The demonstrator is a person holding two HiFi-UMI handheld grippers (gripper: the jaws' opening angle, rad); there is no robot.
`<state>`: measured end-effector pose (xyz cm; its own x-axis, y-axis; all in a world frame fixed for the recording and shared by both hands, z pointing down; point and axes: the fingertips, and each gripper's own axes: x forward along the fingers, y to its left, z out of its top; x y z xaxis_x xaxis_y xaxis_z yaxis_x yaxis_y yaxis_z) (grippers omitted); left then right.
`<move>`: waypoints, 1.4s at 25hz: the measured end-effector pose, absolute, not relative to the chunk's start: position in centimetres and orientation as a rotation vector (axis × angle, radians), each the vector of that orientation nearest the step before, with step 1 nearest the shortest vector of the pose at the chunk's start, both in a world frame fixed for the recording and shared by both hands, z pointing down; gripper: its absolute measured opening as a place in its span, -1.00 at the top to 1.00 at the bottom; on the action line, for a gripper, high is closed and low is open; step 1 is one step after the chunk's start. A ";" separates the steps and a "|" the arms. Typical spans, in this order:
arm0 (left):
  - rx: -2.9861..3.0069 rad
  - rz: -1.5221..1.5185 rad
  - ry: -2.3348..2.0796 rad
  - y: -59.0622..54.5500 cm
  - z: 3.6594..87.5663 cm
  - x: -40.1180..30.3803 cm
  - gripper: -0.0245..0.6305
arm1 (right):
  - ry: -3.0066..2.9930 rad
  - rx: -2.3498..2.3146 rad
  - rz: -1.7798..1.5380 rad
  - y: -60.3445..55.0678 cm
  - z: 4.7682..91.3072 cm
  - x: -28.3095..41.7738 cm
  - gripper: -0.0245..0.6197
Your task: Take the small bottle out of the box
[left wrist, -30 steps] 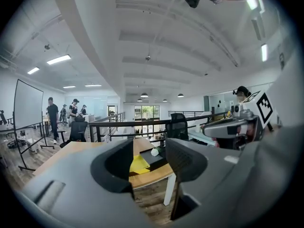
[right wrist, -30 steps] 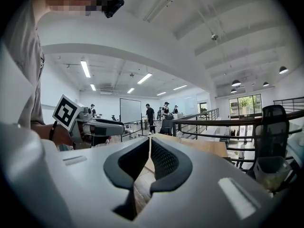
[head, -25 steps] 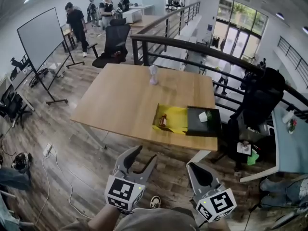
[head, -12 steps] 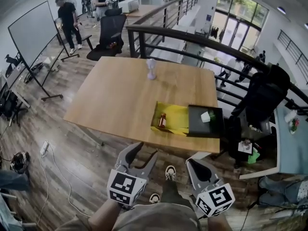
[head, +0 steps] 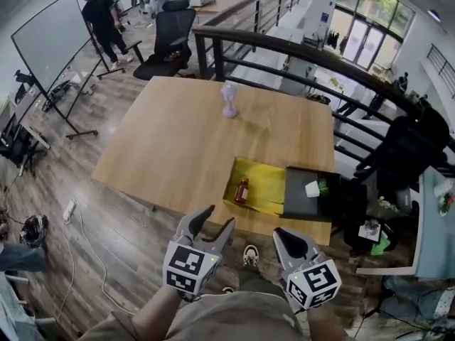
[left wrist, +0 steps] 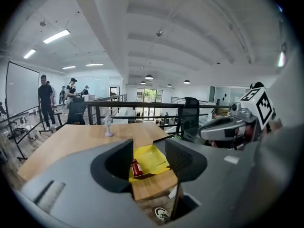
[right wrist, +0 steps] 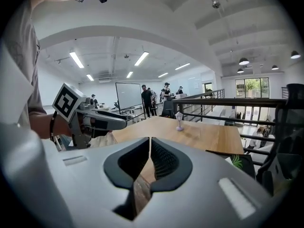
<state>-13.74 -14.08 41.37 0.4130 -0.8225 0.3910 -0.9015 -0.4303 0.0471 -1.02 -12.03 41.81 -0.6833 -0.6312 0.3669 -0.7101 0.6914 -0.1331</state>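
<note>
A small brown bottle (head: pixel 242 190) with a red cap lies inside the open yellow box (head: pixel 264 189) near the table's front edge. In the left gripper view the bottle (left wrist: pixel 136 167) shows between the jaws, still far off, in the yellow box (left wrist: pixel 152 156). My left gripper (head: pixel 217 219) is open and empty, held off the table in front of the box. My right gripper (head: pixel 286 236) is shut with nothing in it, also short of the table edge. In the right gripper view the jaws (right wrist: pixel 150 151) meet with no gap.
The box's black lid (head: pixel 302 203) lies open to the right and holds a white cup (head: pixel 313 188) and a small plant. A pale lamp-shaped figurine (head: pixel 229 100) stands at the table's (head: pixel 170 148) far side. A railing, office chairs, a whiteboard and several people are beyond.
The table and box have come closer and lower in the head view as the person steps towards them. Both grippers keep their places and states.
</note>
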 end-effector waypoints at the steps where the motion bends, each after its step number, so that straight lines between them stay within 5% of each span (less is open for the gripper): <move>1: 2.409 0.470 -1.506 -15.1 41.9 -13.5 0.28 | -2.601 1.049 0.398 -13.1 42.4 -0.9 0.86; 22: 2.119 0.876 -1.384 -28.7 57.8 -10.2 0.28 | -2.467 0.782 0.582 -27.1 54.5 1.3 0.86; 35: 1.848 0.869 -1.284 -31.0 65.7 -11.0 0.27 | -2.435 0.704 0.633 -28.9 57.5 -0.1 0.86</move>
<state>-10.95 -30.96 65.71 0.2792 -0.4717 0.8364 -0.9518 -0.2513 0.1760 -0.14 -28.86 57.52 -0.7279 -0.3454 0.5923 -0.5901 0.7555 -0.2847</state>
